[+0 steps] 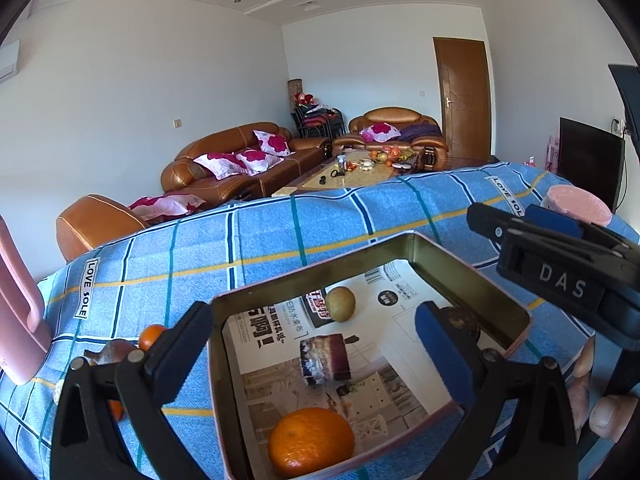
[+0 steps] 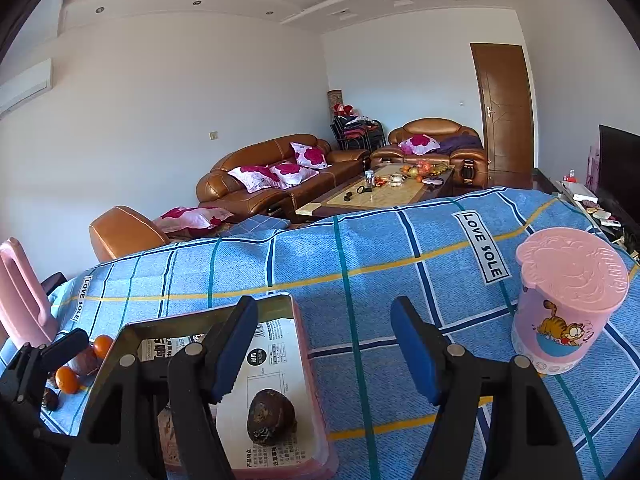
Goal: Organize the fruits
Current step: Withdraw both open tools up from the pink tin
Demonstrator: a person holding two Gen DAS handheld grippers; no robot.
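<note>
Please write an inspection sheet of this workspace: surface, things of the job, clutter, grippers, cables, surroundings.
Surface: table under a blue checked cloth.
Job's things: tin tray lined with printed paper holds an orange, a kiwi and a dark brown fruit; more oranges and dark fruits lie on the cloth left of the tray.
Clutter: pink lidded cup; pink plastic object at the left edge.
Grippers: left hand-held gripper open over the tray; right hand-held gripper open, holding nothing.
Cables: nothing seen.
Surroundings: brown leather sofas, coffee table, wooden door.
</note>
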